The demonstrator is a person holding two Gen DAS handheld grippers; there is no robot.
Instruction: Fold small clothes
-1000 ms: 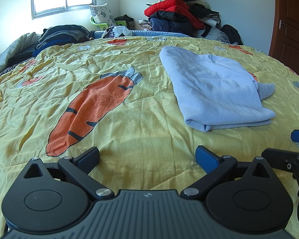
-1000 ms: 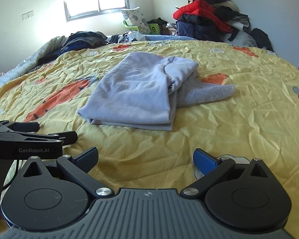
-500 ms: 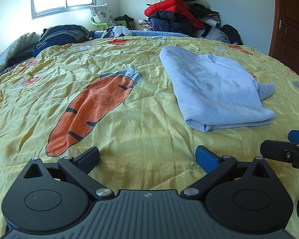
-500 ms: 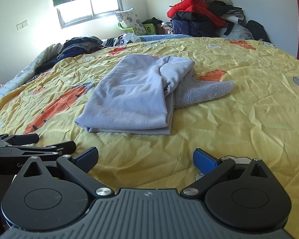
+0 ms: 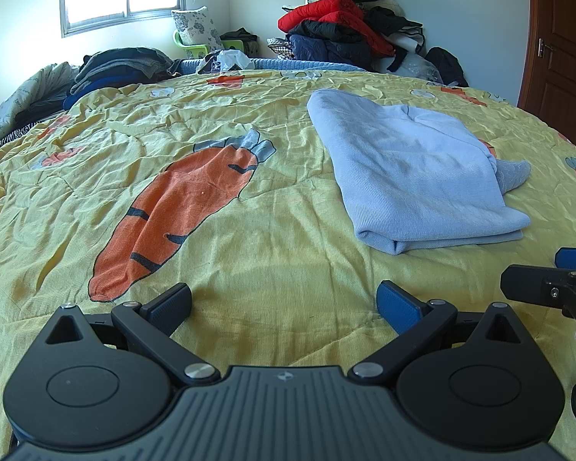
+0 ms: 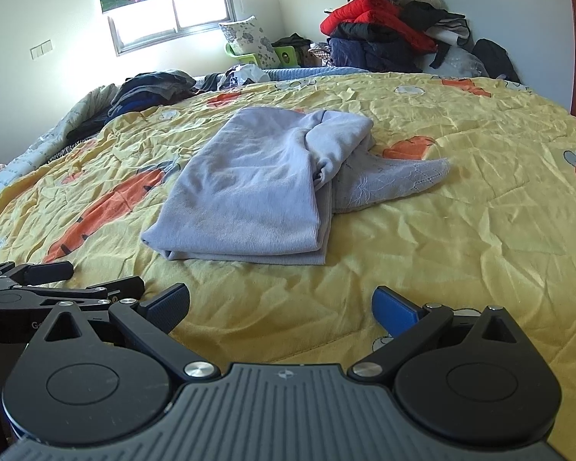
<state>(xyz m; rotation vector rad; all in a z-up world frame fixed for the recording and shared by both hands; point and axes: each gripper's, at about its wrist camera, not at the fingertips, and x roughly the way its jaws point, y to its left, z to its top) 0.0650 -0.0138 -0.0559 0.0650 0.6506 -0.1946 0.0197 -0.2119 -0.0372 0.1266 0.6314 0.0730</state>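
Note:
A pale blue-grey garment lies folded on the yellow carrot-print bedspread, with a lacy sleeve end sticking out on its right side. My left gripper rests low near the bed's front, open and empty, left of the garment's near edge. My right gripper is open and empty too, just in front of the garment. Each gripper shows at the edge of the other's view: the right one and the left one.
A heap of red, black and navy jackets sits at the far wall. Dark folded clothes lie at the far left by the window. A brown door stands at the right.
The right gripper has tilted up and shifted right, so the garment now sits more centred and lower in its view. The left gripper has stayed still.

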